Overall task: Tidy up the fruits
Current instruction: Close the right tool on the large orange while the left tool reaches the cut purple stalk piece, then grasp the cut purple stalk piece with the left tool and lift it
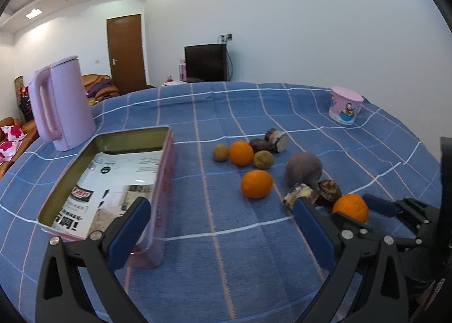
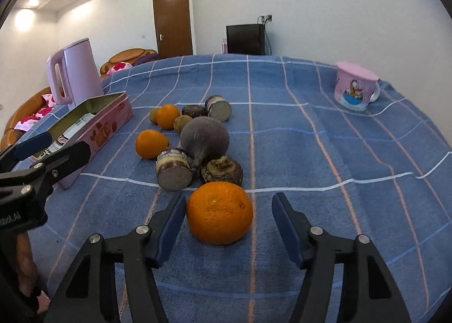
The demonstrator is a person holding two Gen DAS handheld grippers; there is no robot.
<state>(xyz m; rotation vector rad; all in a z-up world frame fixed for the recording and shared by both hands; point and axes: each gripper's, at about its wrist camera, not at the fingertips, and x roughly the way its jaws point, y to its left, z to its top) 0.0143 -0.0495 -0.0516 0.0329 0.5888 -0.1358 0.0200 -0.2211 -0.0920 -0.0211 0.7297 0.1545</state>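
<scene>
An orange [image 2: 219, 213] lies on the blue checked cloth between the fingers of my right gripper [image 2: 229, 198]. The left pad is at its side, the right pad stands clear of it, so the jaws are open around it. In the left wrist view this orange [image 1: 350, 207] shows with a blue right-gripper finger [image 1: 378, 208] beside it. Two more oranges [image 2: 151, 143] [image 2: 167, 116] lie further back. My left gripper [image 1: 221, 204] hangs open and empty over the cloth, its left finger by the pink tin box [image 1: 162, 181].
A dark purple round root [image 2: 204, 138], several cut brown root pieces [image 2: 173, 169] and small brownish fruits [image 2: 183, 123] crowd just behind the near orange. A pink kettle [image 1: 60, 102] stands behind the tin. A pink mug [image 2: 356, 87] stands far right.
</scene>
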